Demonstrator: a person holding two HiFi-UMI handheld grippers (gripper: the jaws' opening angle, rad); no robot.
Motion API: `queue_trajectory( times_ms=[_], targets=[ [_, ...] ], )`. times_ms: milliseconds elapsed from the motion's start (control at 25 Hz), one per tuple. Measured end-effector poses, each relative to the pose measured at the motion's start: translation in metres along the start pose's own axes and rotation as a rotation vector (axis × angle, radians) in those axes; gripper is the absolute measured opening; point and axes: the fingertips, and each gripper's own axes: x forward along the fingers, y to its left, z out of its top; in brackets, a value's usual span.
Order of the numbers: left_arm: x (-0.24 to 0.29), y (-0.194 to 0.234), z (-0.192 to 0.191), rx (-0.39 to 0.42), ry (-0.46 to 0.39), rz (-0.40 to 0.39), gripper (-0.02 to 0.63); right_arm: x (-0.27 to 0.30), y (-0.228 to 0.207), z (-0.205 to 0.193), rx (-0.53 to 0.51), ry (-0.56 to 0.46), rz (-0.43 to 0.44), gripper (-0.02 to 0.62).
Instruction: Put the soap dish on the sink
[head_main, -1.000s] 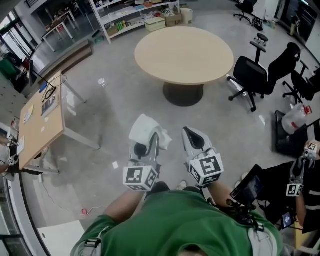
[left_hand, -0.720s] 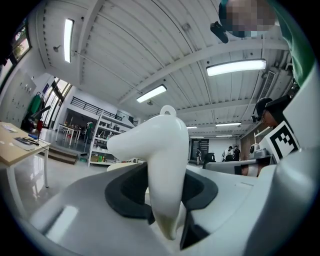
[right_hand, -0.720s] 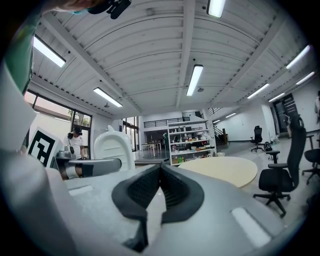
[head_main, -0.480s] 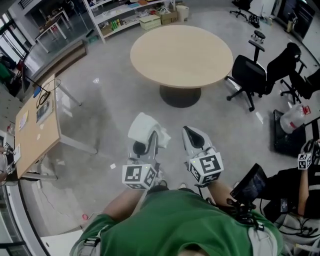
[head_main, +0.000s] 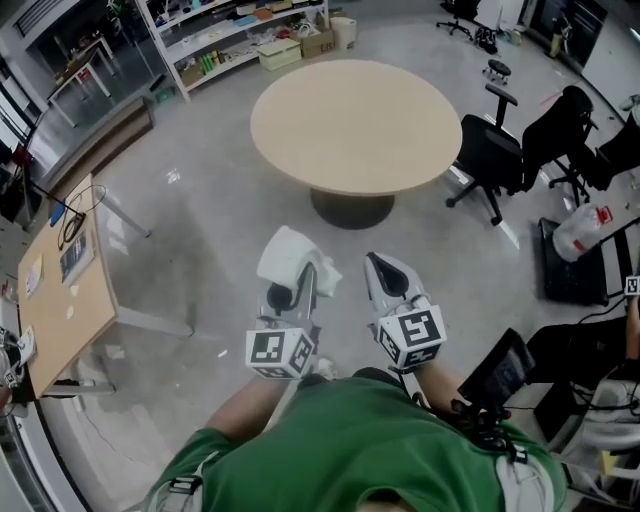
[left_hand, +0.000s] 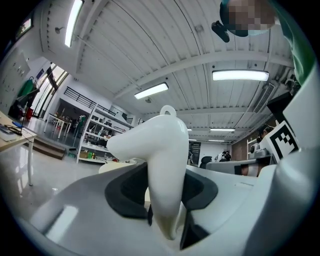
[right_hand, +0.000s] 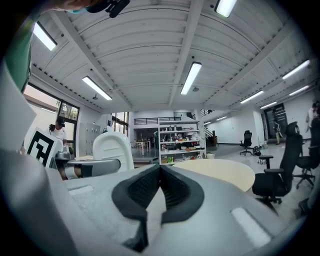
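Soap dish (head_main: 285, 255), white and curved, is off any surface. It is clamped edge-on in the left gripper (head_main: 298, 290), rising up and forward past the jaw tips, over the grey floor (head_main: 210, 210) in front of the person's green top (head_main: 350, 445). In the left gripper view the jaws stand partly apart, and the dark pads (left_hand: 127, 190) press on either side of the dish's lower part. The right gripper (head_main: 388, 278) sits just beside the left one without touching it, at about the same height. Its jaws are closed together, the pads meet along a seam, and nothing is between them. Ahead of both grippers stands a round wooden table (head_main: 355, 125), with a black office chair (head_main: 495, 155) at its right edge. A rectangular desk (head_main: 55, 290) stands well off to the left. Shelving (head_main: 235, 30) with boxes runs along the far side of the room.
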Motion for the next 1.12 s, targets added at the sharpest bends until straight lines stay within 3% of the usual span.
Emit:
queue_trajectory(
  times_ms=[520, 1120],
  targets=[
    [0.042, 0.038, -0.007, -0.044, 0.022, -0.040, 0.153, 0.047, -0.015, -0.001, 0.000, 0.032, -0.072, 0.003],
    [0.141, 0.039, -0.010, 0.015, 0.048, 0.012, 0.153, 0.117, -0.102, 0.010, 0.029, 0.006, -0.012, 0.003]
  ],
)
